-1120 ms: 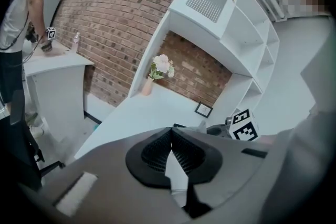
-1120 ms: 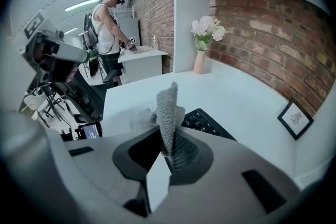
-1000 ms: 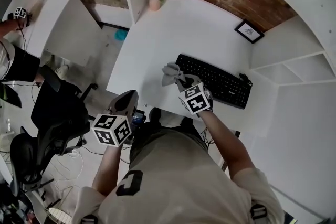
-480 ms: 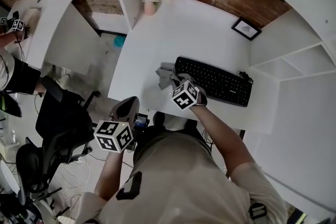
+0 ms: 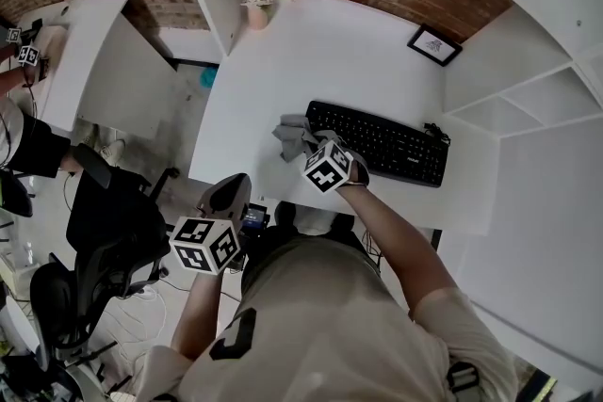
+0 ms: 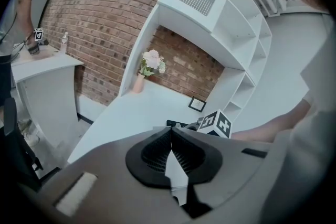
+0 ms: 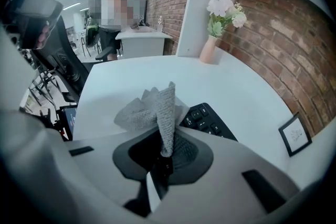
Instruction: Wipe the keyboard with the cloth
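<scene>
One grey cloth [image 7: 151,106] is pinched in the closed jaws of the right gripper [image 7: 166,148], just beside the left end of the single black keyboard [image 5: 381,143]. The keyboard's long axis runs off to the right along the tabletop [image 5: 283,61]. The left gripper [image 6: 169,136] is shut on nothing and held off the near edge, farther from the keyboard.

The person wears a pale beige short-sleeved T-shirt [image 5: 320,315] with a bold black print [image 5: 233,330] on the front and a small dark patch [image 5: 457,378] on the right sleeve. The left gripper [image 6: 170,132] and right gripper [image 7: 167,145] are smooth grey mouldings with black ribbed pads [image 6: 156,153]. Each carries a white cube [image 5: 204,245] printed with black square markers.
</scene>
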Demonstrator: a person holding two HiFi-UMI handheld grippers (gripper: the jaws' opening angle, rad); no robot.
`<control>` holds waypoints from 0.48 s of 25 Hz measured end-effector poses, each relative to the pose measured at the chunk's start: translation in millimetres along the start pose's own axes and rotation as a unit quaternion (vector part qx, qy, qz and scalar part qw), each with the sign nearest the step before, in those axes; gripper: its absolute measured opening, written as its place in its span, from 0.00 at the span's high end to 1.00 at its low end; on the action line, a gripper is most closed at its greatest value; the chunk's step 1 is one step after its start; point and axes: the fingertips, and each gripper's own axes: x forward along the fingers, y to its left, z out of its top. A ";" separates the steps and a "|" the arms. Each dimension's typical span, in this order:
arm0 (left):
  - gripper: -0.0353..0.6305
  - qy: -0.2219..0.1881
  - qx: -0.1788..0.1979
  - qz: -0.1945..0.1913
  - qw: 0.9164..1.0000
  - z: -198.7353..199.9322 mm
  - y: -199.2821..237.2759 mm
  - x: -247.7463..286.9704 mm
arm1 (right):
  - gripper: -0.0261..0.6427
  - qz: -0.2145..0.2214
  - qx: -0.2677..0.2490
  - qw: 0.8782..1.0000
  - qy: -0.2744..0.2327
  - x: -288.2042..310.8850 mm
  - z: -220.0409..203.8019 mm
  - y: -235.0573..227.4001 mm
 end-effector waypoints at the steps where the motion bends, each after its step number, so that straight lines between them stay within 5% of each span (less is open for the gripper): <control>1: 0.94 0.001 0.001 -0.001 1.000 0.0 -1.6 0.9 | 0.92 0.001 0.002 1.000 0.000 -0.8 -1.2 -0.7; 12: 0.94 0.004 0.007 -0.003 1.000 -1.3 -18.5 6.9 | 0.92 0.002 0.013 1.000 -0.002 -8.5 -16.4 -9.5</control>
